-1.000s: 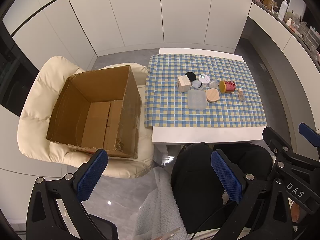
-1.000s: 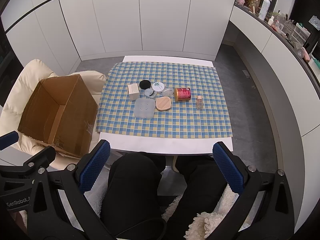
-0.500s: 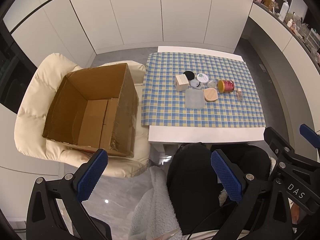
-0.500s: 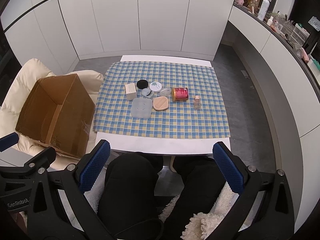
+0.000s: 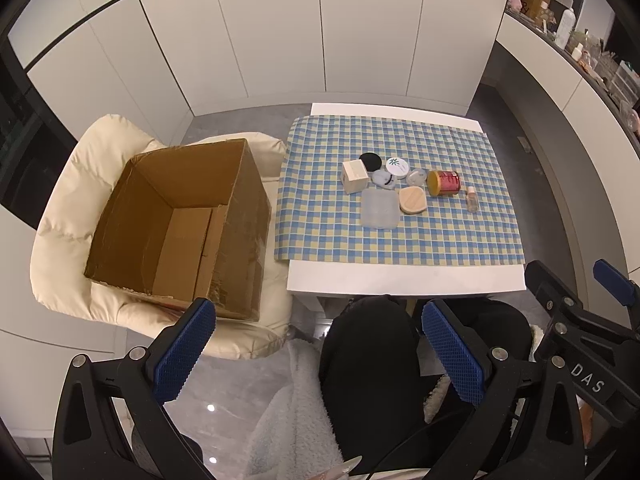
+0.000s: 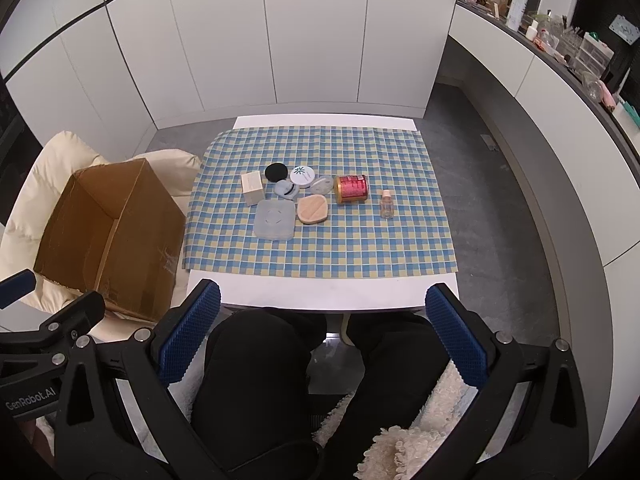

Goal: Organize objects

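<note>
Item group: small toiletry objects clustered near the middle of a blue-and-yellow checked tablecloth on a white table. Contents, left to right: cream cube-shaped box; black round lid; white round compact with green motif; pale blue-grey round case; translucent grey round lid; frosted grey square flat case; tan rounded-square compact; red cylindrical tin with gold ends, lying on its side with its long axis across the table, left to right; small clear bottle with pale cap, upright, set apart at the right end. Receptacle: open brown cardboard box, empty so far as visible, resting on a cream padded armchair just beside the table's left edge. Left gripper: jaws wide apart, nothing held, raised over the person's lap. Right gripper: likewise spread wide, unloaded. Key relation: the cluster lies ahead of both grippers, well apart from them, across the near table edge; the right gripper faces it squarely and is judged nearer the tin and bottle, while the left stands nearer the carton and the cube box. View note: the left wrist camera looks into the carton to its floor flaps; the right shows mainly its outer wall, but the frosted case's embossed top more plainly.
</note>
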`<action>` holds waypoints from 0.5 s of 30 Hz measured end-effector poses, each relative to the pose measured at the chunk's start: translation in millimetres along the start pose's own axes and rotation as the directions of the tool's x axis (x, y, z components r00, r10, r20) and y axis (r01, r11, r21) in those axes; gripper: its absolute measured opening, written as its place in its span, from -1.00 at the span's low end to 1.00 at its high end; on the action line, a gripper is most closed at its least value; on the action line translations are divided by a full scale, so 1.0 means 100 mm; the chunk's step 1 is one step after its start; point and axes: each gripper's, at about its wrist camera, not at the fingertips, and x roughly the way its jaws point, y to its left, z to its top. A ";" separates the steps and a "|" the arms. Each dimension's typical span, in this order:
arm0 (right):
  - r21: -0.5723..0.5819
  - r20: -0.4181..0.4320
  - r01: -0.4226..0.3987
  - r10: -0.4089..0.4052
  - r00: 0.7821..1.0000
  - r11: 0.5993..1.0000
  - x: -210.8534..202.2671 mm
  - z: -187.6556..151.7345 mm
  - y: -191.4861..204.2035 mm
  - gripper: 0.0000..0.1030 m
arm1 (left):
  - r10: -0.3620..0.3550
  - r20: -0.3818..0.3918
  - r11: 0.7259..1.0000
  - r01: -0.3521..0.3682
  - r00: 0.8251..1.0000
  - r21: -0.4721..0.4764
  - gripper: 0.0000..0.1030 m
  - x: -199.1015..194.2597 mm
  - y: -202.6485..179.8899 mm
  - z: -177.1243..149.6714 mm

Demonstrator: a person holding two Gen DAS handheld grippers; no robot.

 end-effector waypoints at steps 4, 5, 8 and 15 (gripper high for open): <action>0.022 0.004 -0.008 0.008 1.000 1.000 0.00 0.01 -0.15 1.00 | 0.006 0.003 1.000 -0.006 1.000 0.006 0.99 -0.02 -0.12 0.00; 0.026 0.004 -0.008 0.008 1.000 1.000 0.00 0.00 -0.18 1.00 | 0.007 0.004 1.000 -0.007 1.000 0.007 0.99 -0.02 -0.15 0.00; 0.043 0.006 -0.006 0.006 1.000 0.999 0.00 0.00 -0.29 1.00 | 0.013 0.009 1.000 -0.013 1.000 0.011 0.99 -0.03 -0.24 0.01; 0.076 0.011 -0.012 0.011 1.000 0.997 0.01 0.00 -0.57 1.00 | 0.020 0.013 1.000 -0.021 1.000 0.023 0.99 -0.04 -0.48 0.01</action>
